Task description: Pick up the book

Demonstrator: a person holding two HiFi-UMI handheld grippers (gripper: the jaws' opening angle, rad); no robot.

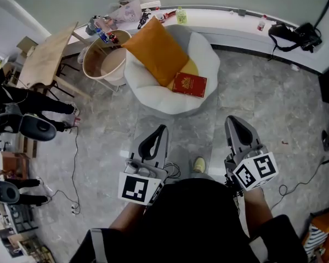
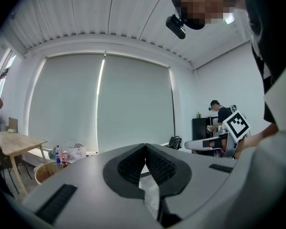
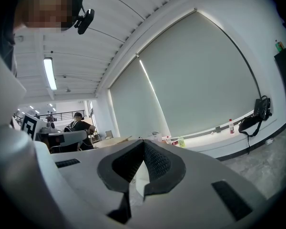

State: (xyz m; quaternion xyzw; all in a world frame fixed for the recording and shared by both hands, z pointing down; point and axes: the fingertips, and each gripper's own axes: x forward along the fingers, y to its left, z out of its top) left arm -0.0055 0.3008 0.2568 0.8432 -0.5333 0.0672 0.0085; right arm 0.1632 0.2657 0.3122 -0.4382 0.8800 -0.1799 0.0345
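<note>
Well, my left fingers (image 2: 131,166) and right fingers (image 3: 158,162) are pressed together, empty; I should spread one pair before reaching the book (image 1: 189,84), well ahead.

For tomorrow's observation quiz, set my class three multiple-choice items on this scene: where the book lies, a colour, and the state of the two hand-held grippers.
1. Where does the book lie? A in a drawer; B on the white seat; C under a chair.
2. What colour is the cushion beside it? A orange; B blue; C green.
3. How do the left hand-held gripper and right hand-held gripper stand? A shut on the book; B wide open; C shut and empty.
Answers: B, the book rests on the seat's white padding; A, the head view shows it orange; C, each gripper view shows jaws together, nothing between.
</note>
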